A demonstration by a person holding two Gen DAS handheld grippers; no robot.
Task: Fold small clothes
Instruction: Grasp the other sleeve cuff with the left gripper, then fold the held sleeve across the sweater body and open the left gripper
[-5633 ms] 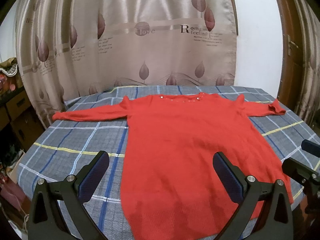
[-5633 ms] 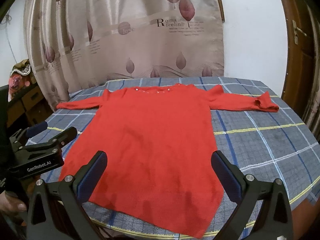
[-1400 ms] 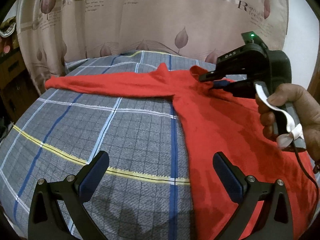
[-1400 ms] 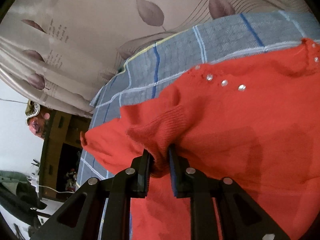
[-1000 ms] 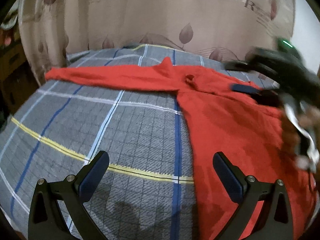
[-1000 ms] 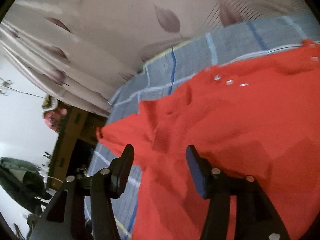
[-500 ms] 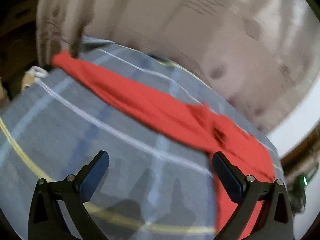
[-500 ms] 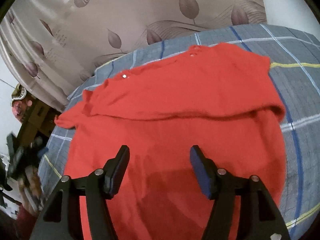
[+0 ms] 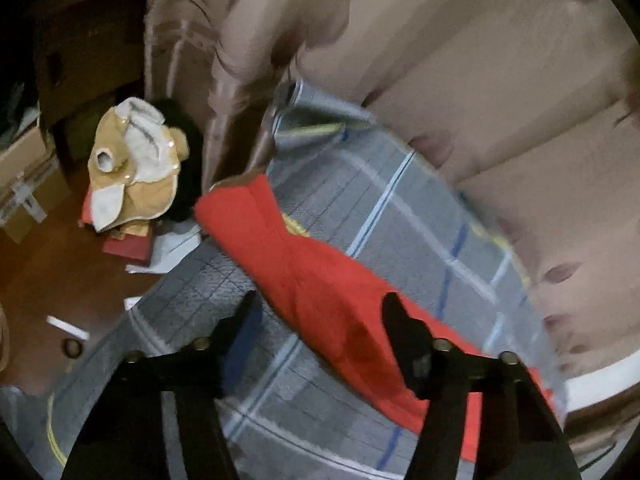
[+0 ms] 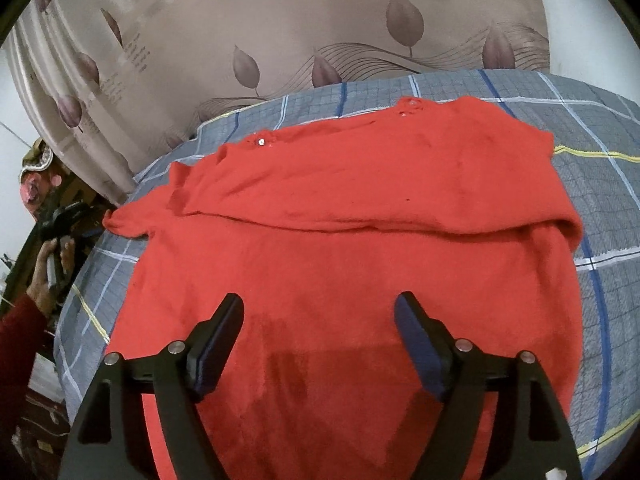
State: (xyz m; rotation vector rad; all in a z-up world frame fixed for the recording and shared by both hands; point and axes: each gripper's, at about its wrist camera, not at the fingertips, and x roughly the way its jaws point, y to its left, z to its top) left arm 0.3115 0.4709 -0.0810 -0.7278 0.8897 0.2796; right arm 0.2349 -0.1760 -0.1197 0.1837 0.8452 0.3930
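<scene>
Left gripper (image 9: 318, 306) sits with its jaws spread and nothing between them, low over the outstretched left sleeve (image 9: 304, 276) of the red sweater (image 10: 352, 248). Right gripper (image 10: 318, 322) is likewise parted and empty, hovering above the lower body of the garment.

My read on the step: sleeve folds. The right-hand sleeve (image 10: 400, 184) looks already laid across the chest, its lower edge running as a crease line over the body. The left sleeve isn't folded; it lies straight out toward the table edge, cuff (image 9: 232, 196) near the drop-off.

Next move as I'd plan it: bring the left jaws down astride the sleeve, nearer the cuff than where they are now, pinch, lift just clear of the cloth and carry it inward over the chest. Knit is soft and floppy, so I expect sag and drag if the lift is shallow. The wrist view is motion-blurred, so I can't tell whether the pads touch the fabric.

Sweater: bright red knit, shiny studs (image 10: 261, 142) along the neckline, lying flat and front-up on the grey plaid tablecloth (image 10: 600, 168), some wrinkling at the left shoulder.

Beyond it: leaf-print curtain (image 10: 320, 20) behind the table, boxes and a tan plush toy (image 9: 132, 160) on the floor past the cuff.
</scene>
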